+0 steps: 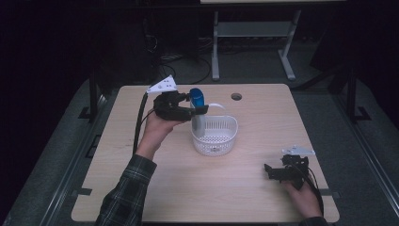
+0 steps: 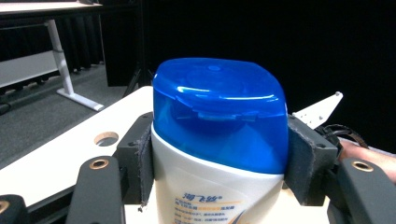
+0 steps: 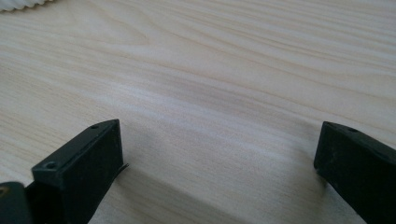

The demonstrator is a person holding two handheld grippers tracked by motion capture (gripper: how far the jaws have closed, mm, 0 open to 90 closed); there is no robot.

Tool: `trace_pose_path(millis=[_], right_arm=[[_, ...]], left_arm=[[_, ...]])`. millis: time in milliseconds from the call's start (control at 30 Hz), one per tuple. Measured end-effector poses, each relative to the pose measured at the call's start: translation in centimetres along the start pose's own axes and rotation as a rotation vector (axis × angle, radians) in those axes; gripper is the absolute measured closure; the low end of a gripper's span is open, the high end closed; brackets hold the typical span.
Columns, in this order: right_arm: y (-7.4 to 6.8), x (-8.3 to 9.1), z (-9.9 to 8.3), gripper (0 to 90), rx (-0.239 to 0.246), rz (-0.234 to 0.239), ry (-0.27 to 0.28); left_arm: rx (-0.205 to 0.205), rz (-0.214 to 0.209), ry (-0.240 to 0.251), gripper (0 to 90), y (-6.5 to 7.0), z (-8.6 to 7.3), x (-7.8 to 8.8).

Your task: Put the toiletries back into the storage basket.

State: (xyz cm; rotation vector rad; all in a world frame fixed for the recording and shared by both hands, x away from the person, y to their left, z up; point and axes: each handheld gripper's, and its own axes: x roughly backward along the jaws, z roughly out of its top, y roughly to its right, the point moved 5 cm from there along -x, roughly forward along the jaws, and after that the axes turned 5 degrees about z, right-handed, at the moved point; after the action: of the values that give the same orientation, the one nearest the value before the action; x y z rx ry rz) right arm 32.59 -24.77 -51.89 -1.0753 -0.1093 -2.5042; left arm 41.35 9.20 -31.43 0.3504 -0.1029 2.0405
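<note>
Meanwhile the left tool [image 1: 197,109] clamps the blue-capped white plastic shampoo bottle [image 1: 197,113] upright over the white perforated plastic basket [image 1: 216,139], while the right tool [image 1: 273,172] rests apart on the pale wooden tabletop [image 1: 235,188].

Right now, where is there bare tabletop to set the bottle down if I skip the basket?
Bare wood runs along the near edge of the table, between the white basket and the right gripper. Crowded: the left gripper holds the blue-capped bottle at the basket's left rim.
</note>
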Motion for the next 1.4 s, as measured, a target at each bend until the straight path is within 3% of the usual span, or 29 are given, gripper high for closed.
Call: trace_pose_path(millis=[900,1400], right_arm=[[0.0,0.0,0.0,0.7,0.000,0.000,0.001],[0.0,0.0,0.0,0.7,0.000,0.001,0.000]], left_arm=[[-0.025,0.031,-0.032,36.0,0.0,-3.0,-2.5],[-0.038,0.026,-0.047,35.9,0.5,-5.2,-3.5]])
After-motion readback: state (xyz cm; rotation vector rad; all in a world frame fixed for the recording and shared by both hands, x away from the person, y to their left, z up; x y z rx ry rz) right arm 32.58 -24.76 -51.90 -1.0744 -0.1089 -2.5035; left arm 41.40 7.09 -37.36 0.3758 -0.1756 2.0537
